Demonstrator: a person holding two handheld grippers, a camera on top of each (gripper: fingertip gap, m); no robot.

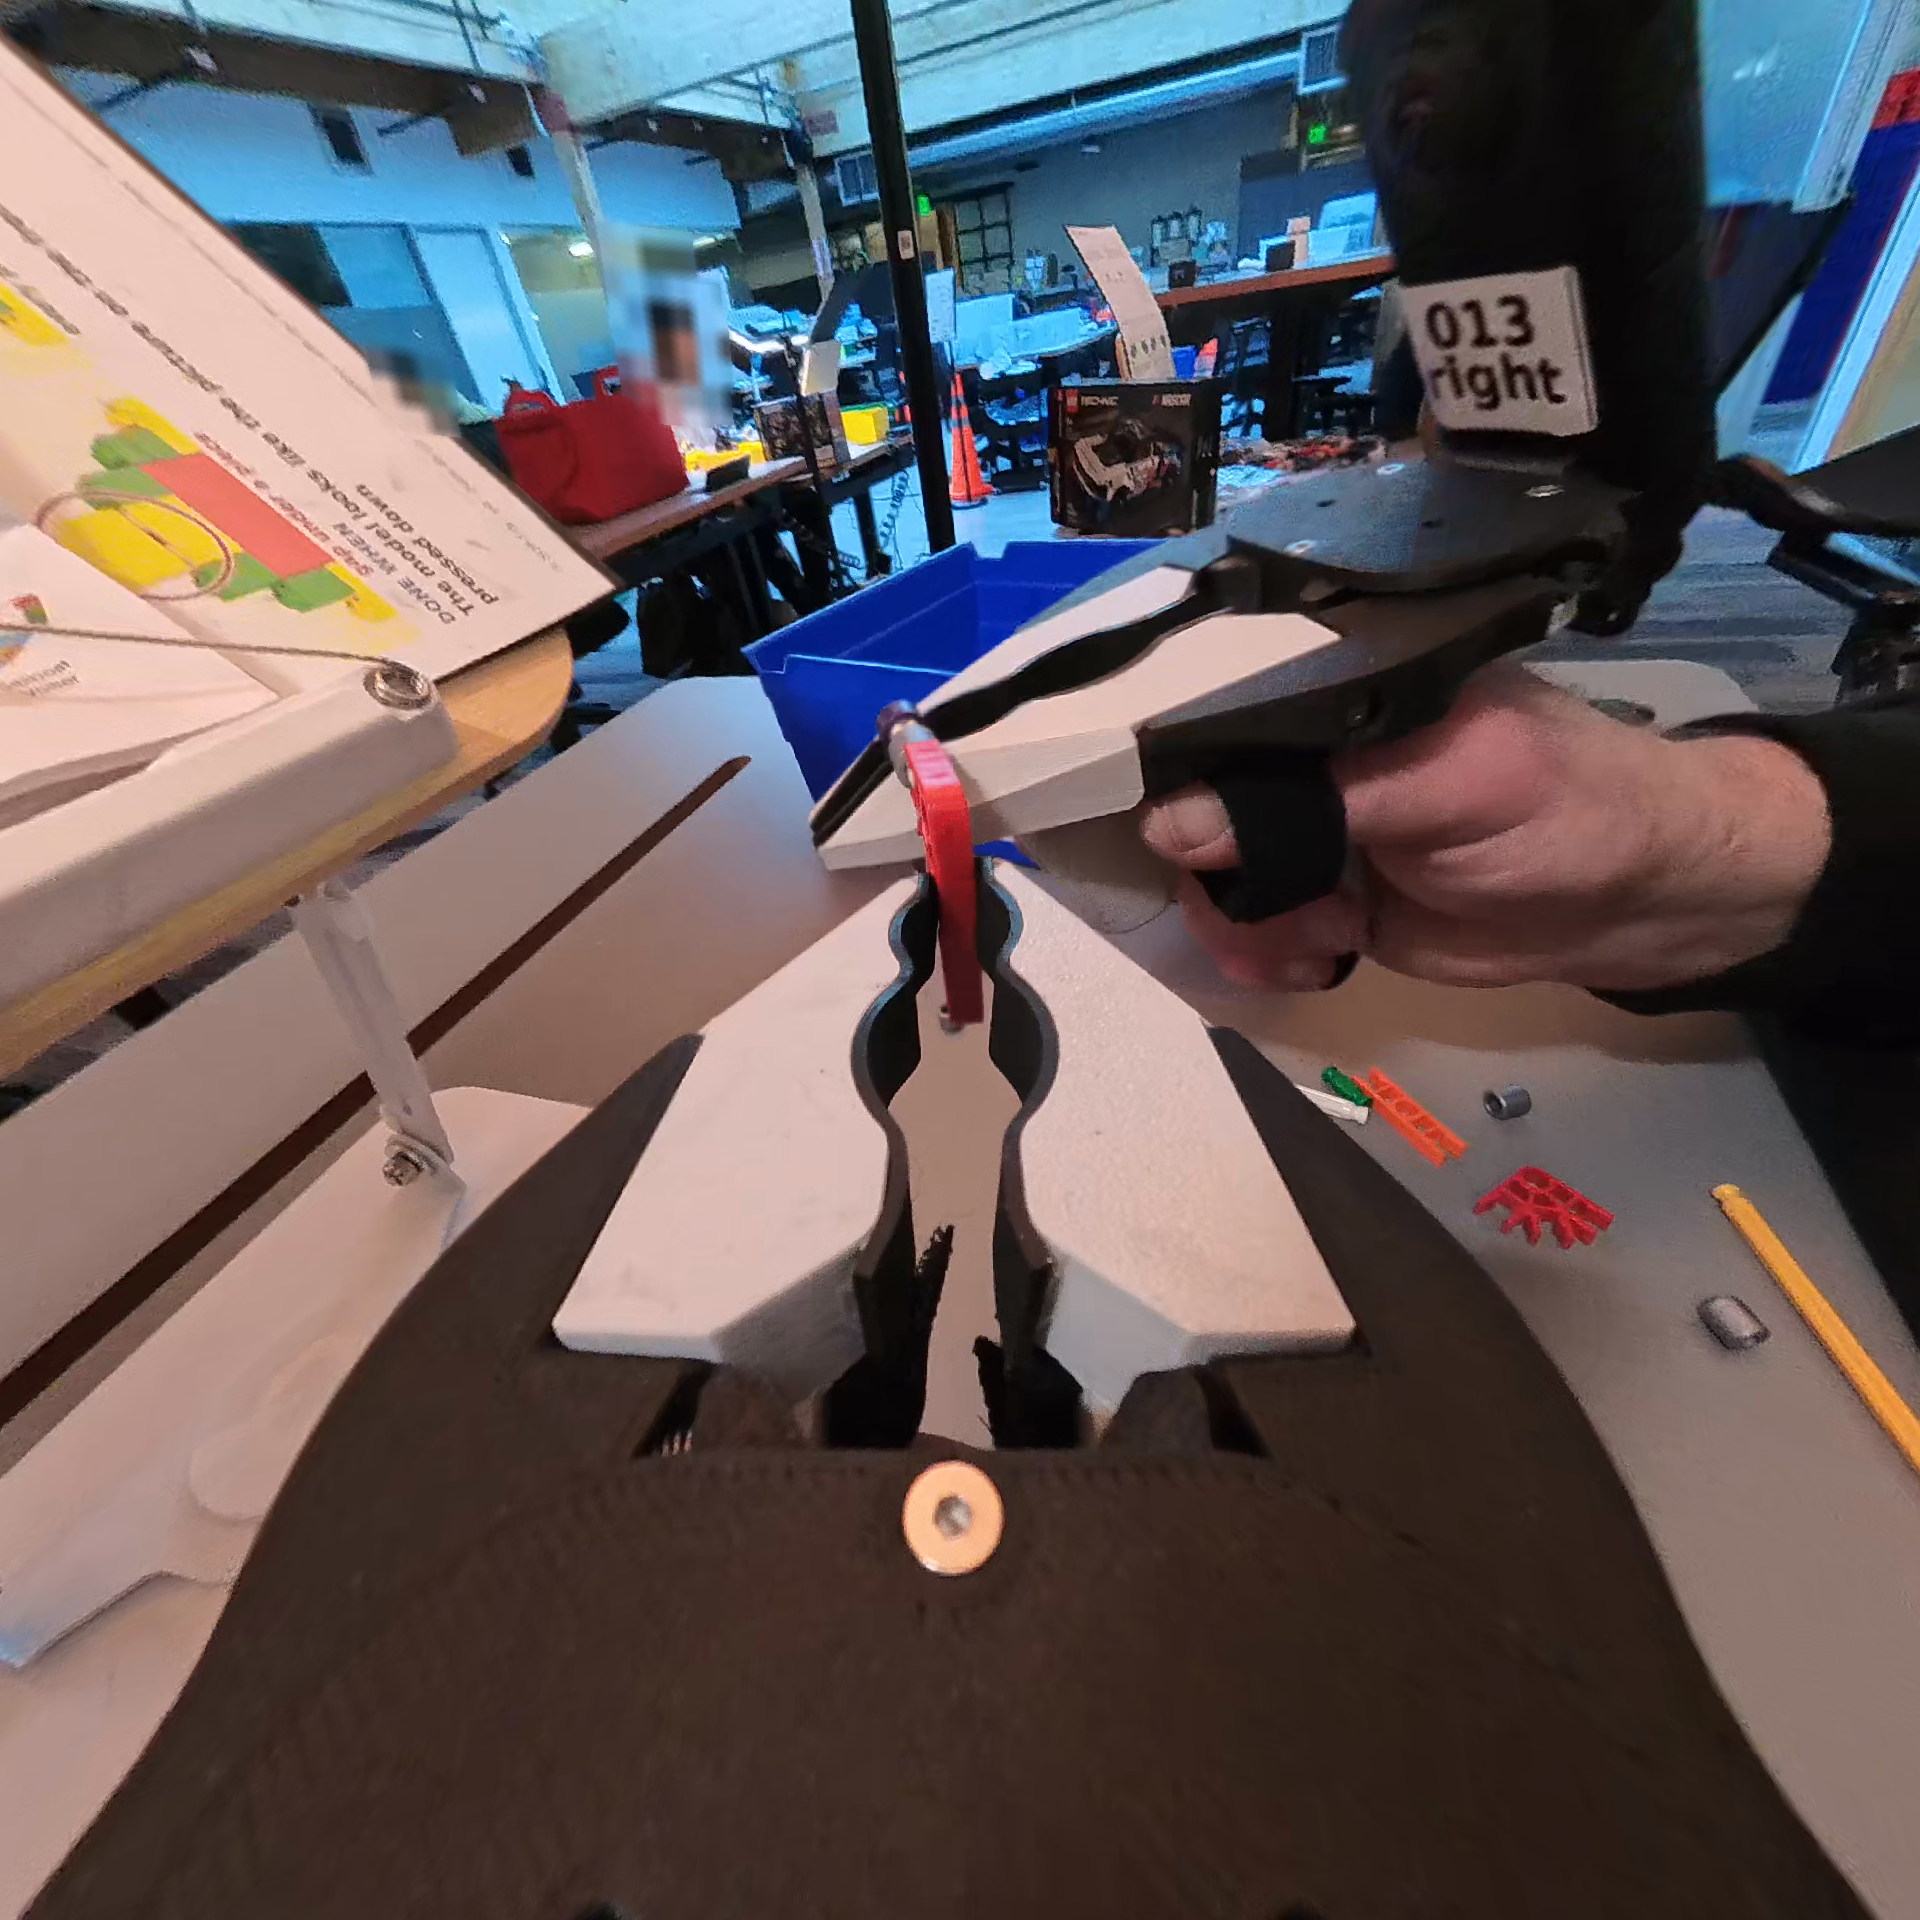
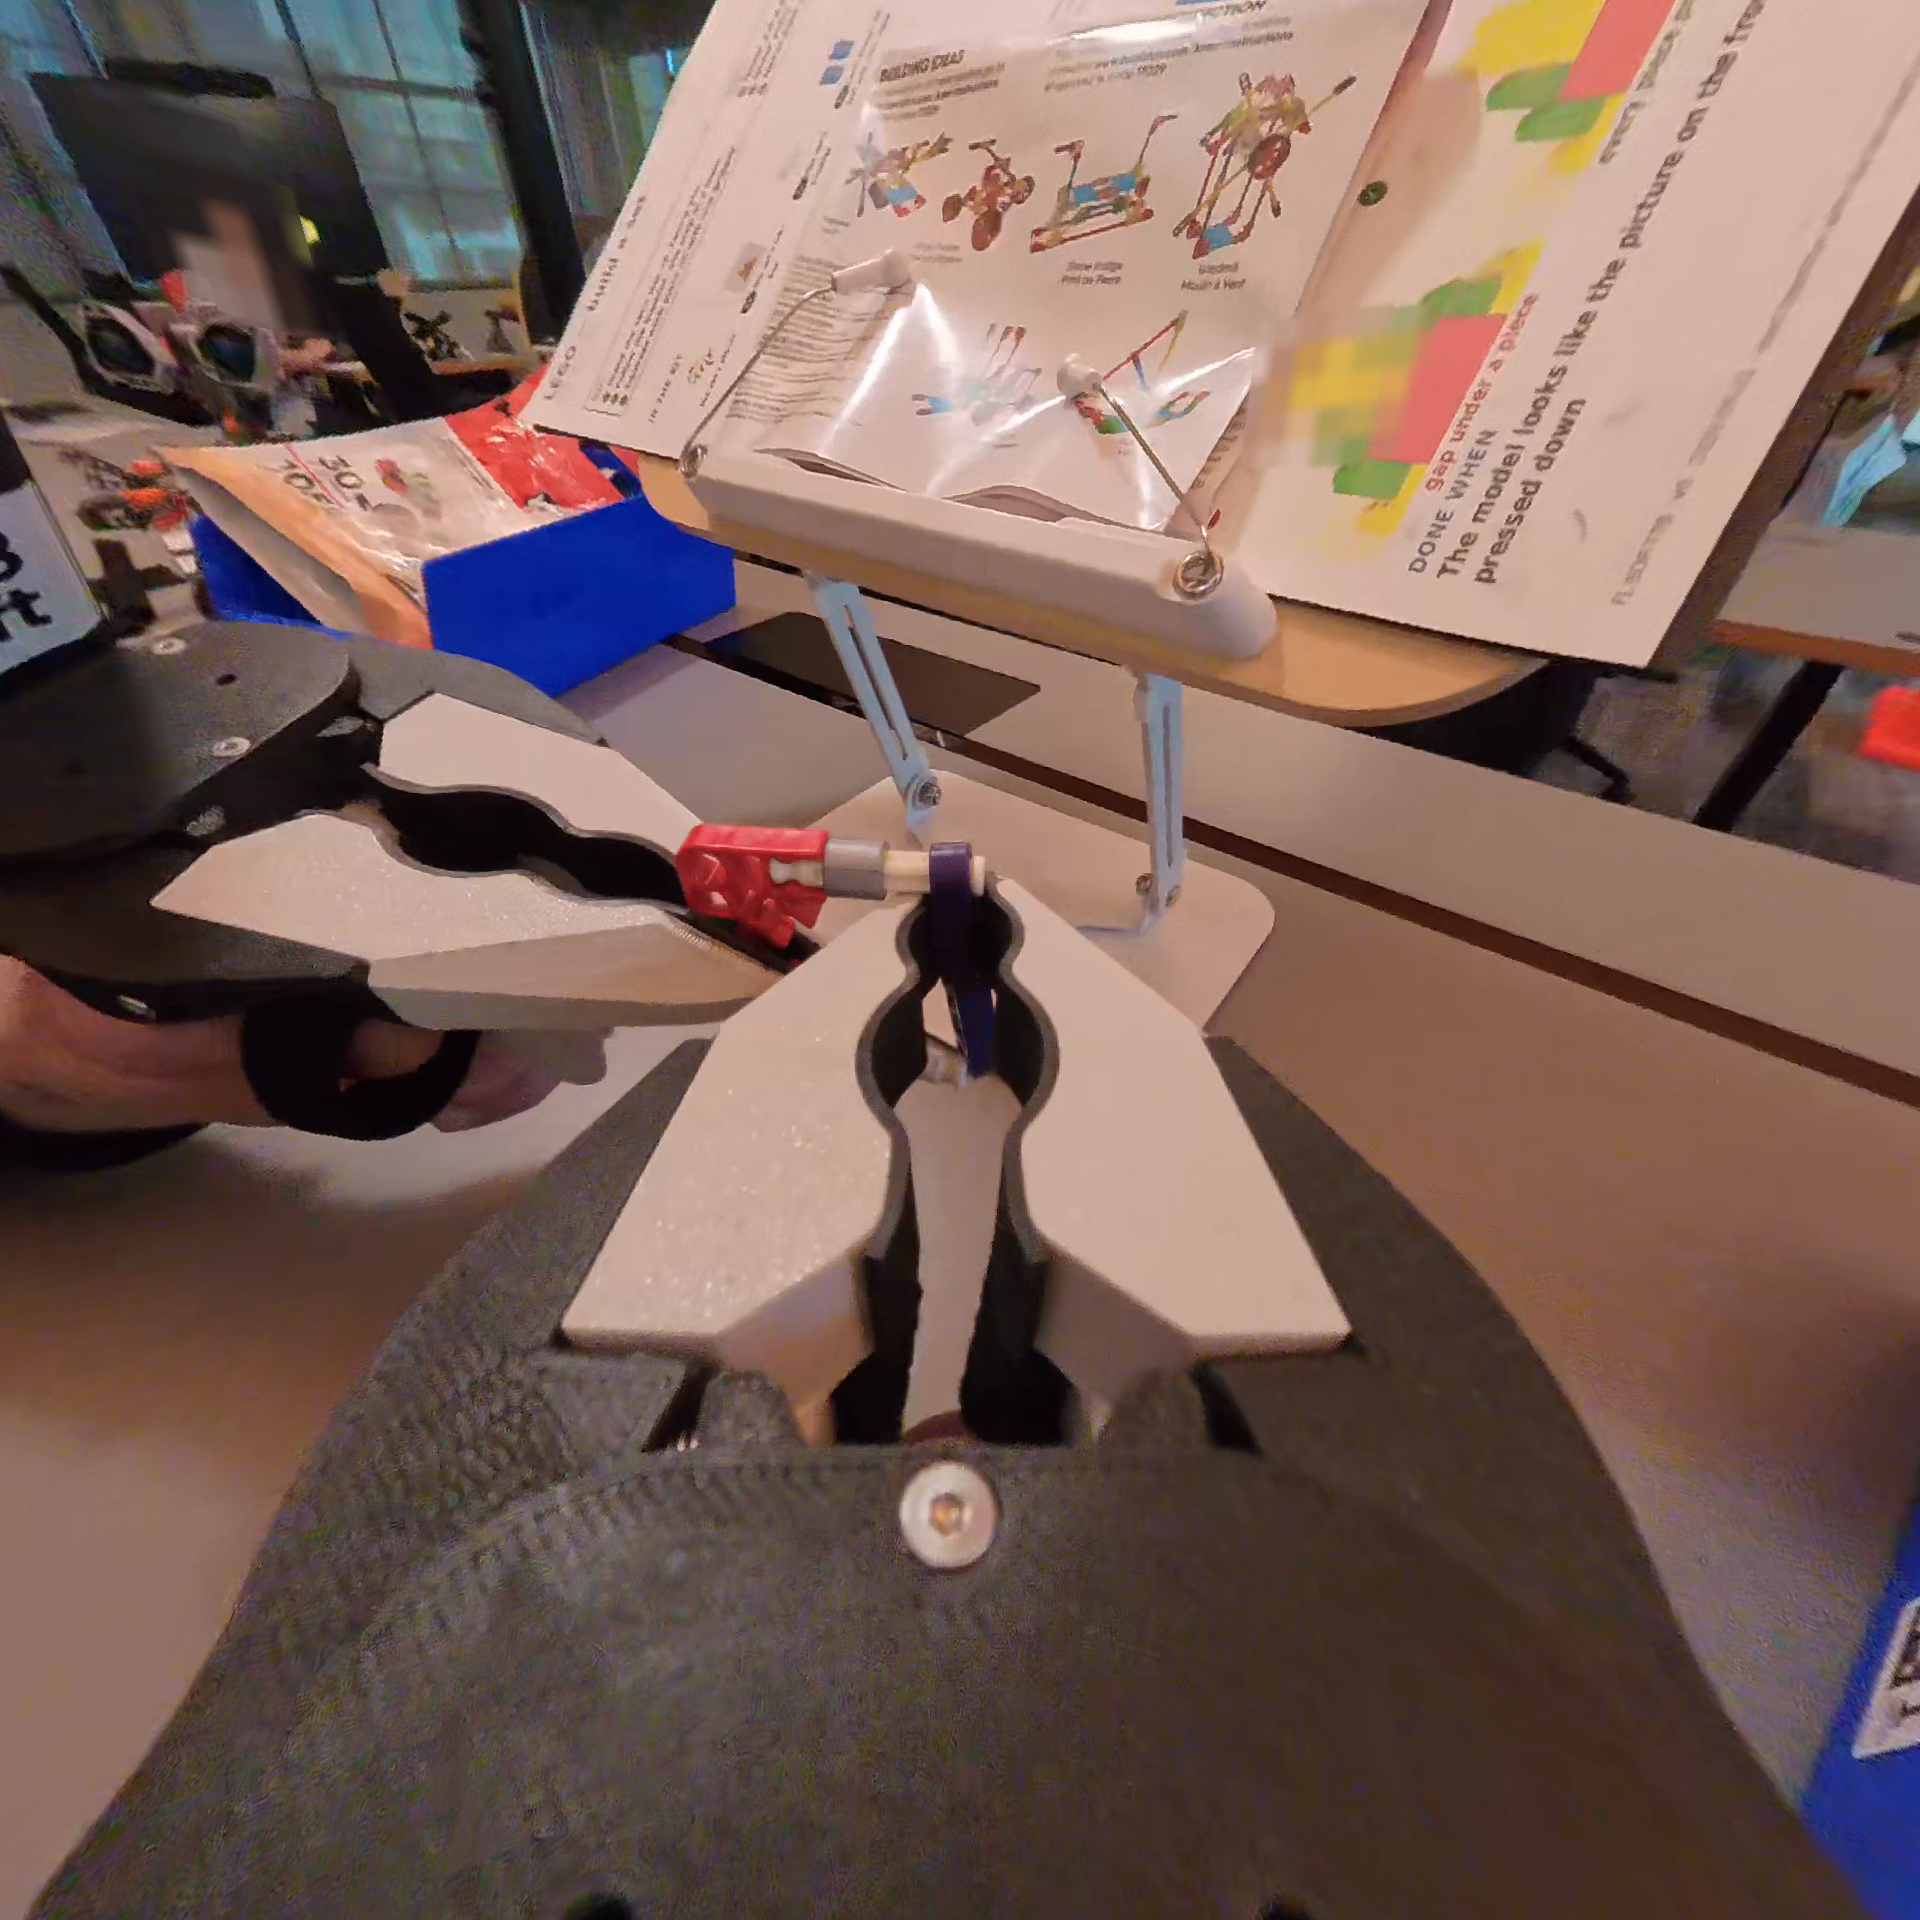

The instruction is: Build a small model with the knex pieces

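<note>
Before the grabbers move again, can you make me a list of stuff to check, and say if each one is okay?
1. Left gripper shut on the red connector: ok.
2. Right gripper shut on the purple connector: ok.
3. White rod and grey spacer join the two connectors: ok.
4. Rod pushed fully into the purple connector: cannot tell.
5. Loose pieces, including the yellow rod, lie clear of both grippers: ok.

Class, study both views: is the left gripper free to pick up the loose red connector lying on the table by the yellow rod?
Probably not as things stand. The left gripper is shut on a red connector piece joined to the piece the right gripper grips. The loose red connector lies unobstructed beside the yellow rod.
</note>
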